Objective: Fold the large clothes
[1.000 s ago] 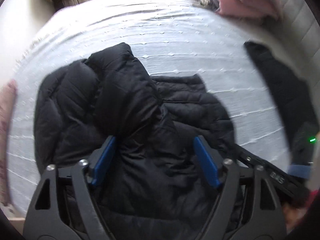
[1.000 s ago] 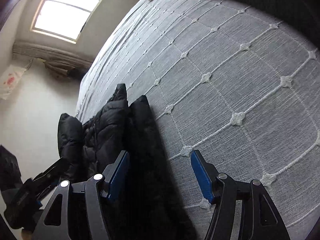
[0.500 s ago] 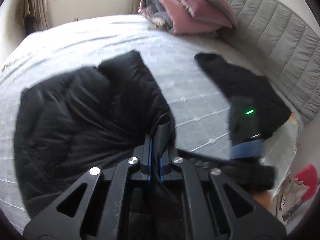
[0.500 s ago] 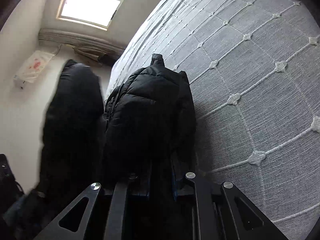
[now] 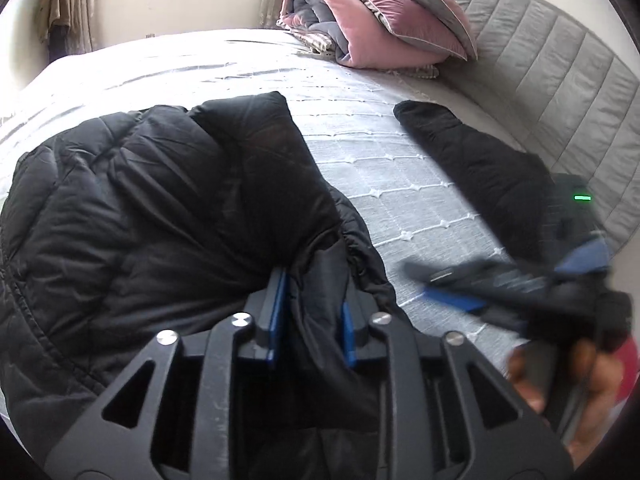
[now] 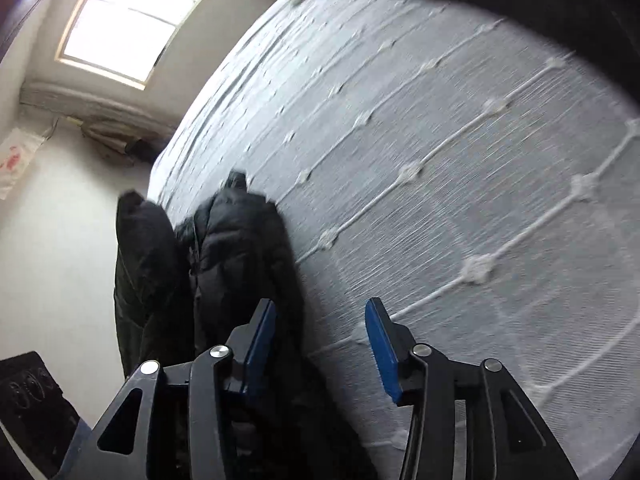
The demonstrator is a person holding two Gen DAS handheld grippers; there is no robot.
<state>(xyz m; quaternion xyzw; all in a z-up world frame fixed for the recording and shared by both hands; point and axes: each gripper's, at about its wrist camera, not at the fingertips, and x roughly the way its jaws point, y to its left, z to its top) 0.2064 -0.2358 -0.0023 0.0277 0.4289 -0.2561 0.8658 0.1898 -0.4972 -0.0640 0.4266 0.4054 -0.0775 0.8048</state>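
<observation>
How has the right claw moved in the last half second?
Yes. The right claw has come off the black jacket toward the bedspread, jaws opening with nothing between them.

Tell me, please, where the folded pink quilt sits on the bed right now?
In the left wrist view the pink quilt lies at the far end of the bed, against the grey headboard, beyond the black puffer jacket.

Jacket (image 5: 168,216) on bed (image 5: 400,168), folded quilt (image 5: 372,28) behind, by headboard (image 5: 560,64)

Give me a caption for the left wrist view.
Left gripper opening around a fold of black puffer jacket on a grey bedspread.
</observation>
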